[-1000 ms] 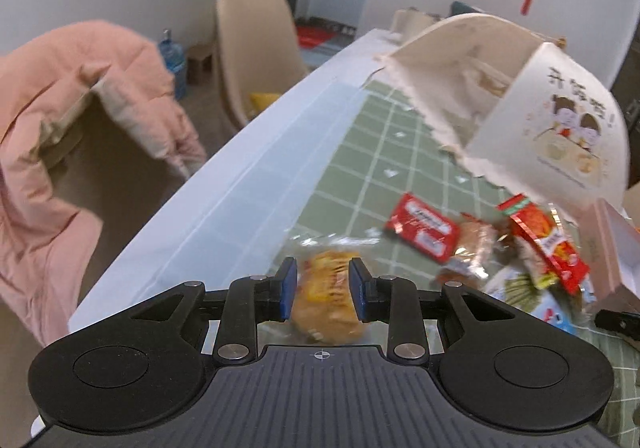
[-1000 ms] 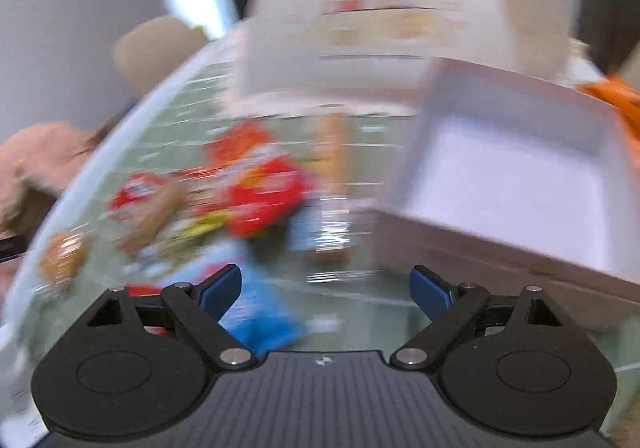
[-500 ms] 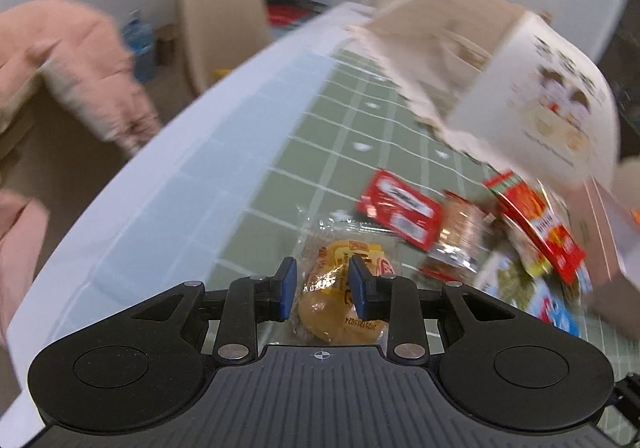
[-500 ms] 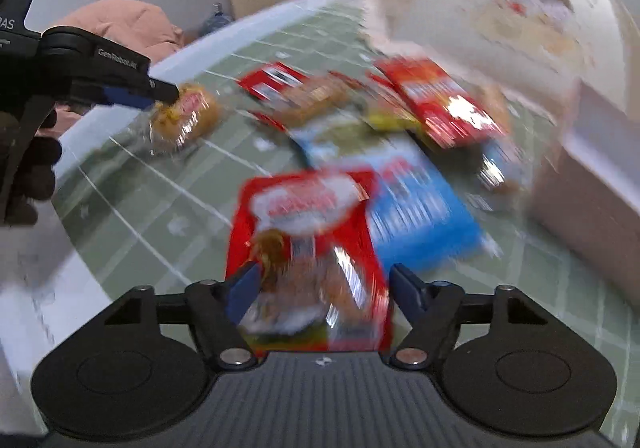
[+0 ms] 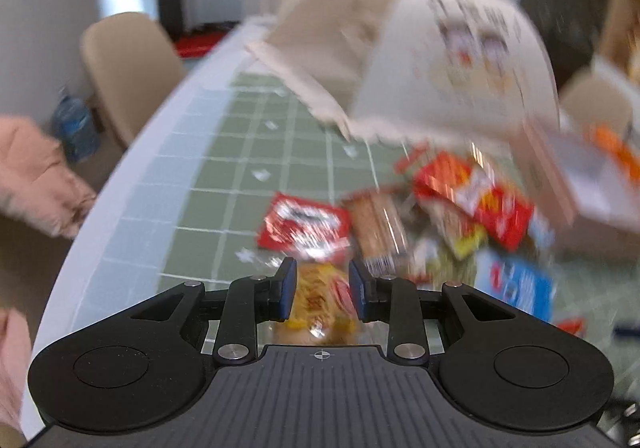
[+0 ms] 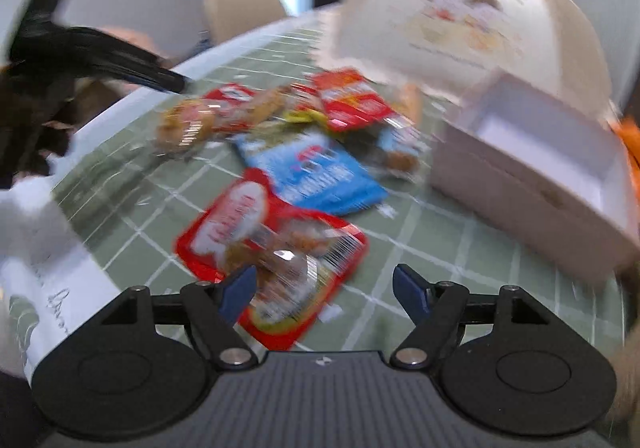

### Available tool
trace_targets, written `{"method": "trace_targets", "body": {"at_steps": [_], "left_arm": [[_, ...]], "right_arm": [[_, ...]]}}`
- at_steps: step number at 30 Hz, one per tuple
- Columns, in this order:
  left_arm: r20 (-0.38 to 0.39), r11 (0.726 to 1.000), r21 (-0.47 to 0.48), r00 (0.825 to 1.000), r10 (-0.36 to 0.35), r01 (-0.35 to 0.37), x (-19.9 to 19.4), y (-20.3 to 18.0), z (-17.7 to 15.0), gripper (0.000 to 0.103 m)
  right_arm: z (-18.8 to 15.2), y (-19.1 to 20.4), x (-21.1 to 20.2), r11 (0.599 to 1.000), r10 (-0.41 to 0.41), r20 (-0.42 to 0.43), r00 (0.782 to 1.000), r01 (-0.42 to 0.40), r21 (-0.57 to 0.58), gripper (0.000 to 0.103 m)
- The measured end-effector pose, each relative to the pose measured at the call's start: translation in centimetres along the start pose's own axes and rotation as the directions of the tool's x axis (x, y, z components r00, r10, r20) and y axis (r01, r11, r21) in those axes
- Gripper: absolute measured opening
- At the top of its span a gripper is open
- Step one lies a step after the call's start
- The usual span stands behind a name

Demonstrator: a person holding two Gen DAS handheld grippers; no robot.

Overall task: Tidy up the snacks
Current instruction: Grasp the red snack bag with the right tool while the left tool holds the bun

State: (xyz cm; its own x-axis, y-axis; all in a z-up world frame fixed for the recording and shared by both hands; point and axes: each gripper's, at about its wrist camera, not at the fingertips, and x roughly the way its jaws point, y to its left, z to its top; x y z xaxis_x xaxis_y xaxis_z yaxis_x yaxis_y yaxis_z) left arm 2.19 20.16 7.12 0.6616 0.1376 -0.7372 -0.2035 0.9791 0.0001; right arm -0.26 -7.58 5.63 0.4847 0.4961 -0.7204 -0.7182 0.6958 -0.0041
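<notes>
**Tongs loaded on the left, opening on the right**

Left tongs [image 5: 322, 290] pinch my yellow bun [image 5: 320, 302] between narrow jaws. Right tongs [image 6: 325, 288] are opening, nothing gripped; the red pack [image 6: 272, 244] lies just ahead toward the left finger, long axis slanting away. Beyond sit the blue pack [image 6: 316, 176], then the box [image 6: 532, 176] at right on the surface [image 6: 420, 232].
</notes>
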Motion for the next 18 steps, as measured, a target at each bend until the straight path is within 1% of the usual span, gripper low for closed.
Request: {"method": "trace_targets", "body": {"at_steps": [1,2,3,4,5,7,9,10,11,12,13,15,17,18], "left_arm": [[-0.036,0.999,0.045,0.999,0.015,-0.013,0.9,-0.8,-0.2,0.034],[-0.041,0.996,0.079,0.999,0.033,-0.029,1.3,-1.3,-0.5,0.041],[-0.027,0.991,0.125,0.999,0.042,-0.038,1.4,-1.8,-0.8,0.045],[-0.031,0.988,0.153,0.999,0.035,-0.029,1.6,-2.1,-0.9,0.056],[-0.038,0.987,0.159,0.999,0.017,-0.011,1.6,-2.1,-0.9,0.065],[-0.051,0.988,0.152,0.998,-0.025,0.032,1.7,-1.9,-0.9,0.072],[-0.057,0.991,0.125,0.997,-0.051,0.058,1.5,-1.2,-0.7,0.072],[-0.059,0.992,0.101,0.996,-0.065,0.070,1.3,-0.9,-0.6,0.071],[-0.059,0.994,0.069,0.995,-0.078,0.082,1.0,-0.4,-0.6,0.070],[-0.051,0.995,0.039,0.995,-0.086,0.088,0.6,0.1,-0.5,0.069],[-0.037,0.997,0.016,0.996,-0.077,0.077,0.2,0.5,-0.6,0.068],[-0.024,0.999,0.004,0.999,-0.031,0.031,-0.1,0.9,-0.4,0.068],[-0.039,1.000,-0.021,0.999,0.003,-0.004,0.1,1.7,-0.4,0.066],[-0.047,0.999,-0.039,0.999,0.001,-0.003,0.3,2.1,-0.4,0.066]], "right_arm": [[0.4,0.6,0.2,0.999,0.016,0.007,1.000,-0.016,-0.052,0.076],[0.8,1.3,0.3,0.993,0.036,0.012,0.999,-0.034,-0.111,0.076],[1.0,2.0,0.5,0.983,0.055,0.014,0.998,-0.052,-0.175,0.076],[1.2,2.7,0.8,0.967,0.067,0.013,0.998,-0.061,-0.247,0.076],[1.2,3.3,1.2,0.946,0.067,0.012,0.998,-0.059,-0.319,0.076],[1.1,4.4,2.2,0.898,0.052,0.005,0.999,-0.044,-0.437,0.076],[1.2,4.9,3.6,0.868,0.040,-0.017,0.999,-0.043,-0.495,0.076],[1.4,5.0,4.4,0.866,0.044,-0.025,0.999,-0.051,-0.497,0.082],[1.7,4.7,4.7,0.875,0.063,-0.015,0.998,-0.062,-0.480,0.086],[2.2,4.6,5.3,0.887,0.073,-0.014,0.997,-0.071,-0.455,0.088],[2.5,4.5,5.8,0.898,0.086,-0.025,0.996,-0.088,-0.431,0.090],[3.2,4.3,6.8,0.931,0.110,-0.051,0.993,-0.121,-0.343,0.091],[3.6,3.8,7.4,0.963,0.109,-0.067,0.992,-0.122,-0.239,0.090],[3.6,3.8,7.5,0.973,0.098,-0.069,0.993,-0.110,-0.202,0.089]]}}
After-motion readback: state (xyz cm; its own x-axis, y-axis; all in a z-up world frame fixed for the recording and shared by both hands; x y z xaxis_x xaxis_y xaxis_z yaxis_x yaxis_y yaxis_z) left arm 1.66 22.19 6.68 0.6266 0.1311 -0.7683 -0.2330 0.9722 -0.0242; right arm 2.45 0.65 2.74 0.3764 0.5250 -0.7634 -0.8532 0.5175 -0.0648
